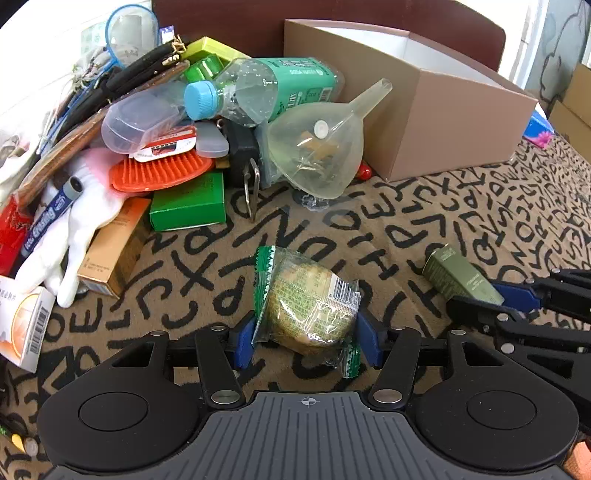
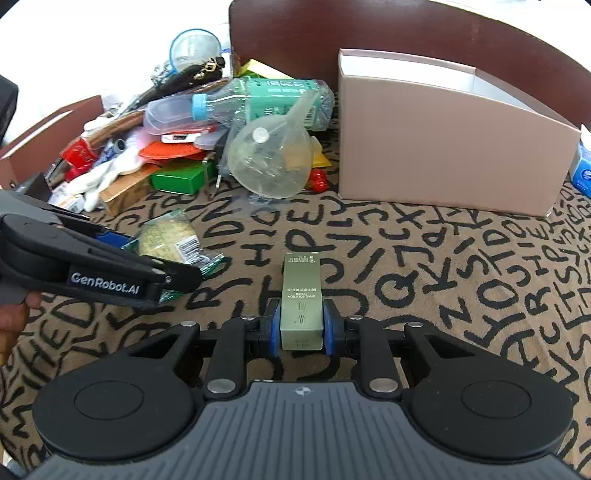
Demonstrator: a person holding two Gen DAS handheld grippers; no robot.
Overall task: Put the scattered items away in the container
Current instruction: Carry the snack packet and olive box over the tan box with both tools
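My left gripper [image 1: 306, 341] is shut on a clear-wrapped snack cake [image 1: 308, 302] with green sealed ends, low over the patterned cloth. My right gripper [image 2: 300, 325] is shut on a slim olive-green box [image 2: 301, 299], held lengthwise between the blue pads. The olive box [image 1: 460, 278] and right gripper show at the right in the left wrist view. The snack [image 2: 168, 236] and the left gripper [image 2: 162, 267] show at the left in the right wrist view. The tan cardboard container [image 1: 436, 122] stands open-topped at the far right; it also shows in the right wrist view [image 2: 443, 147].
A pile of scattered items lies at the far left: a plastic bottle [image 1: 258, 88], a clear funnel [image 1: 321, 147], a green box [image 1: 188, 206], an orange brush [image 1: 159, 173], a white glove [image 1: 77, 229]. A dark headboard [image 1: 236, 26] is behind. A blue tissue pack [image 2: 581, 166] is right of the container.
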